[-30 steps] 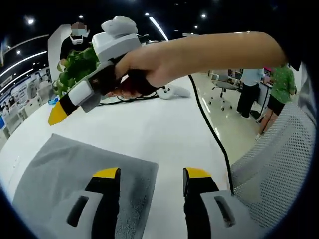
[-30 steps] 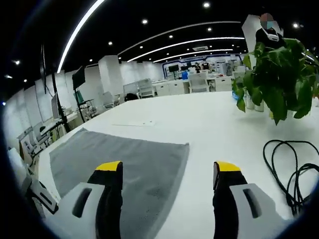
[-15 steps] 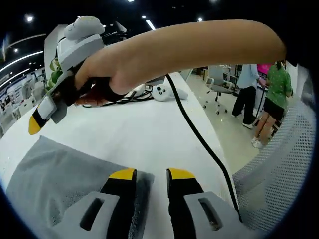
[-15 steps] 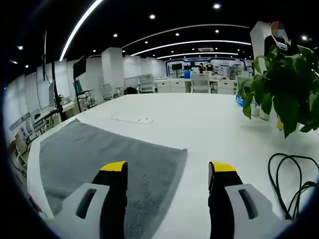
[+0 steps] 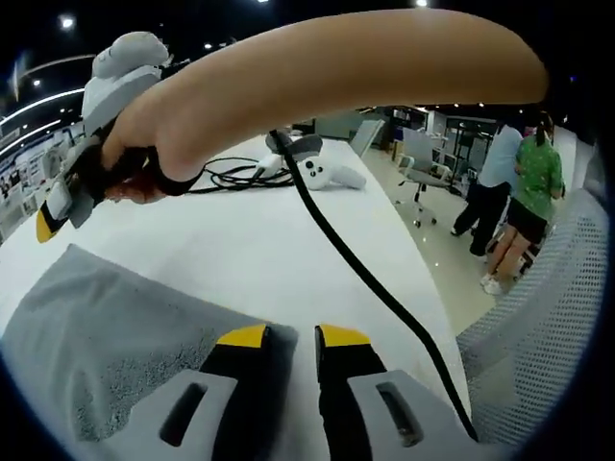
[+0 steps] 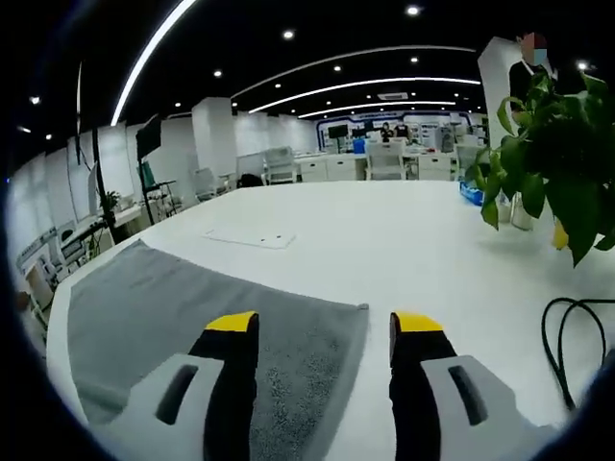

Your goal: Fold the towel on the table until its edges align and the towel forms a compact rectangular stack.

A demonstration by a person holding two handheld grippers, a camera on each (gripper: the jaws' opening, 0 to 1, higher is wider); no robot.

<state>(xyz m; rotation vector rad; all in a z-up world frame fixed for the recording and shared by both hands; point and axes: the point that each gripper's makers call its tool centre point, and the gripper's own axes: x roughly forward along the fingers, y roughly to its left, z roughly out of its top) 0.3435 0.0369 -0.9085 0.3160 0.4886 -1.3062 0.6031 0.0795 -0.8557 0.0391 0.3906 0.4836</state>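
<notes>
The grey towel [image 5: 106,336] lies flat on the white table [image 5: 250,250]. My left gripper [image 5: 291,336] sits low at the towel's near right corner. Its yellow-tipped jaws stand close together with a narrow strip of table showing between them, and the towel's edge runs along the left jaw. In the right gripper view the towel [image 6: 163,307] spreads to the left, and its corner lies between the jaws of my right gripper [image 6: 325,325], which is open. A person's hand holds the right gripper [image 5: 48,219] above the towel's far edge.
A black cable [image 5: 375,288] trails from the arm across the table. A white controller [image 5: 327,175] and coiled cables [image 5: 231,175] lie beyond. A potted plant [image 6: 557,163] and cable loops [image 6: 577,336] sit at the right. A mesh chair [image 5: 548,336] stands beside the table, with people [image 5: 524,192] behind.
The left jaws have drawn in from wide apart to a narrow gap at the towel's corner. The right jaws have narrowed a little and come closer to the towel's edge.
</notes>
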